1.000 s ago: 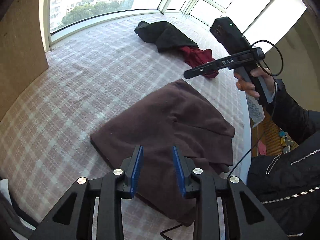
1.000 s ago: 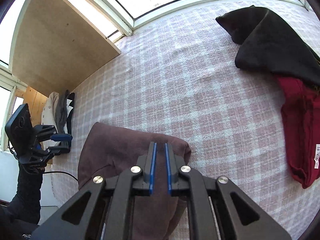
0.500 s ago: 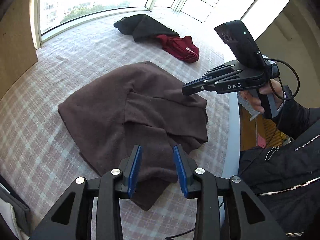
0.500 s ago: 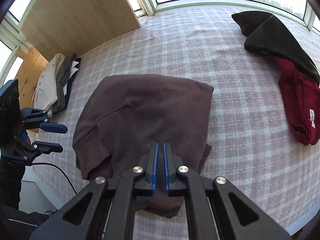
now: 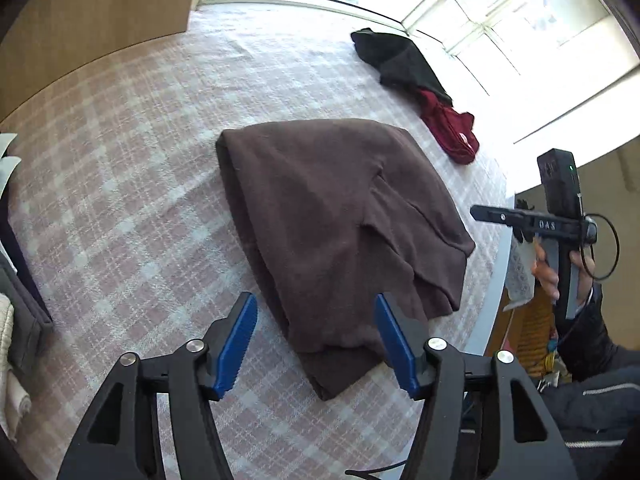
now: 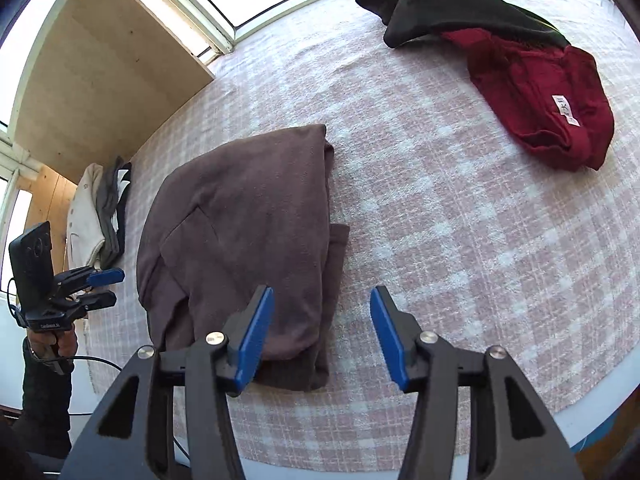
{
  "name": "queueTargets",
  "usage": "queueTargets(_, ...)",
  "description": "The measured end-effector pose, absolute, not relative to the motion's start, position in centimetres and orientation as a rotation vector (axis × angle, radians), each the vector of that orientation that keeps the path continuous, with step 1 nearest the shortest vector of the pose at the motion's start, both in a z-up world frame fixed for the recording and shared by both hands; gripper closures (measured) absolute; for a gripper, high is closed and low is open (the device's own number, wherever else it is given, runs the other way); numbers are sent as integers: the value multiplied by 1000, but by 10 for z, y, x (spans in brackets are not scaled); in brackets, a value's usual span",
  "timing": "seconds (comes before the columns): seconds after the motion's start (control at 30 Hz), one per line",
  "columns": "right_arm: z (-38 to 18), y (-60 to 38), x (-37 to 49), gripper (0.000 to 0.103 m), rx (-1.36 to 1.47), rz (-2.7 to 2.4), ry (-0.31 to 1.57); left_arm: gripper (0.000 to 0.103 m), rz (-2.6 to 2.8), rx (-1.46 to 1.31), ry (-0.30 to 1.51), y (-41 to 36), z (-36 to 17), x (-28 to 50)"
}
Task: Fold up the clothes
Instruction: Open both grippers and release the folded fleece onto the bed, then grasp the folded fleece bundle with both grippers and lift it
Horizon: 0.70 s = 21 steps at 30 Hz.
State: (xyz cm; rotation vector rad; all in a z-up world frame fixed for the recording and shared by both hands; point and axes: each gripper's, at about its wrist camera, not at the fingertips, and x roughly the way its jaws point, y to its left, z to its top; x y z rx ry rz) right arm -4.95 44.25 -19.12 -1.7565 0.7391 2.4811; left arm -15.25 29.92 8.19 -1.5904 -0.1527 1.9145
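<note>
Both my left tongs [image 5: 316, 344] and right tongs [image 6: 322, 336] gape empty above the folded brown garment [image 5: 340, 216] on the checked worktop [image 6: 460, 220]; red garment [image 6: 540, 96] and black garment [image 6: 448, 4] lie well apart.

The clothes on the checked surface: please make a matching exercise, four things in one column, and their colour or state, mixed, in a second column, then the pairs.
Things:
1. garment nearest both grippers
2. garment with a white label
3. garment partly lying over the labelled one
4. left gripper

Colour or state:
A. black
B. open, holding nothing
C. brown, folded
D. dark red

Pairs: 1-C, 2-D, 3-A, 4-B
</note>
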Motion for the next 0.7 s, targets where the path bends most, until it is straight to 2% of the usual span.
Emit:
queueTargets(0.2,-220,440,-69,53,-1850,2377,871,38,1855,-1785,-311,317,47,-169)
queueTargets(0.3,-231,447,-74,53,-1878,2329,1004,38,1846,-1812,-294,328,42,-162)
queueTargets(0.47,-238,440,-78,53,-1896,2365,1002,36,1833,-1835,-354,330,37,-159)
queueTargets(0.6,-243,434,-80,49,-1909,2395,999,31,1826,-1837,-352,334,33,-155)
queueTargets(0.67,-246,432,-81,43,-1916,2409,998,30,1825,-1838,-361,336,32,-154)
queueTargets(0.7,-247,430,-82,37,-1920,2416,998,30,1825,-1838,-363,337,31,-153)
